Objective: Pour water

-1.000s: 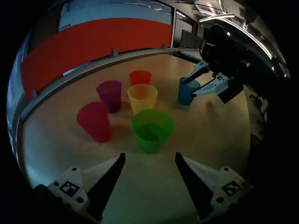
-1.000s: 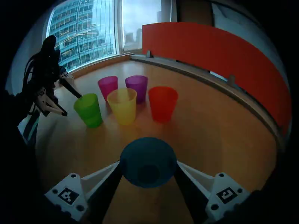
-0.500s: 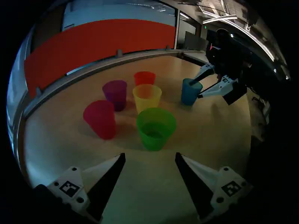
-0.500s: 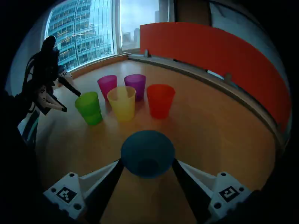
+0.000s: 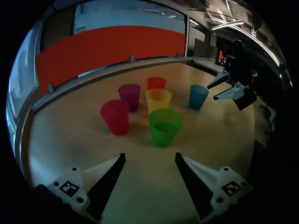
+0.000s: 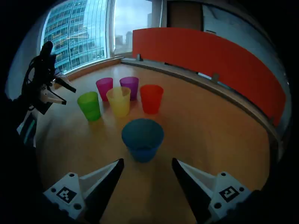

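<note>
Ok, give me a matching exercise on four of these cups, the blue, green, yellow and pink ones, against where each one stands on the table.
Things:
1 blue cup
2 green cup
3 yellow cup
4 pink cup

Places:
a between the green cup and the red cup
b farthest left in the left gripper view
c alone, just ahead of the open right gripper
d in the cluster, closest to the open left gripper

Pairs: 1-c; 2-d; 3-a; 4-b

Wooden table (image 6: pixel 209 123), red panel (image 6: pixel 209 52), perhaps high-rise windows (image 6: pixel 71 33).
</note>
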Demonstrator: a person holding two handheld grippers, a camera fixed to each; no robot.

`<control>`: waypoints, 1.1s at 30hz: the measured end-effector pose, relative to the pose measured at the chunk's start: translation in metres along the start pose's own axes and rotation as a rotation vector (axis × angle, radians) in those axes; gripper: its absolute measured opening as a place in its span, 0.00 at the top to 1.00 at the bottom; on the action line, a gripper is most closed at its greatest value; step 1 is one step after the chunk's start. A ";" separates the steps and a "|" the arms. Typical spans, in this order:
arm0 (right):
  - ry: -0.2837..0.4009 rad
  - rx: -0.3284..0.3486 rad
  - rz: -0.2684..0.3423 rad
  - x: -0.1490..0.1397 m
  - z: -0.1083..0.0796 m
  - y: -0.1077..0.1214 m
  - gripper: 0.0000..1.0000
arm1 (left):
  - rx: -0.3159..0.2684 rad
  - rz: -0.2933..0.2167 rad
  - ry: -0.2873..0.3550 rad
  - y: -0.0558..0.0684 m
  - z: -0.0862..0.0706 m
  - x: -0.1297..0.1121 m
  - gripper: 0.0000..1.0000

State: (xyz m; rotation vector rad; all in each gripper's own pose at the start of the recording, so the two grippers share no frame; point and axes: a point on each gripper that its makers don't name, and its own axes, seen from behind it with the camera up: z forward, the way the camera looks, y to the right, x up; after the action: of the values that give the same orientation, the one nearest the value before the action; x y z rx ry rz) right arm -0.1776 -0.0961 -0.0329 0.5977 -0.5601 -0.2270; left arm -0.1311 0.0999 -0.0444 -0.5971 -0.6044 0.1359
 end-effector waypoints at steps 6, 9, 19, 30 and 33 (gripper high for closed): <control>0.026 -0.034 0.013 -0.003 -0.018 0.001 0.01 | 0.037 -0.007 0.032 -0.001 -0.011 0.002 0.01; 0.044 -0.046 0.021 -0.002 -0.024 0.001 0.01 | 0.048 -0.009 0.047 0.000 -0.014 0.004 0.00; 0.104 -0.088 0.059 0.010 -0.036 0.003 0.01 | 0.103 -0.029 0.104 -0.006 -0.021 0.014 0.01; 0.196 -0.230 0.150 0.025 -0.054 0.026 0.01 | 0.224 -0.080 0.208 -0.035 -0.034 0.025 0.01; 0.226 -0.275 0.167 0.030 -0.058 0.033 0.01 | 0.257 -0.091 0.239 -0.041 -0.037 0.029 0.01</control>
State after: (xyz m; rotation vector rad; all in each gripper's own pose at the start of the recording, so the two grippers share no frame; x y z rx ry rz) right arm -0.1192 -0.0527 -0.0403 0.3020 -0.3499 -0.0749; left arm -0.0887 0.0563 -0.0314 -0.3300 -0.3737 0.0542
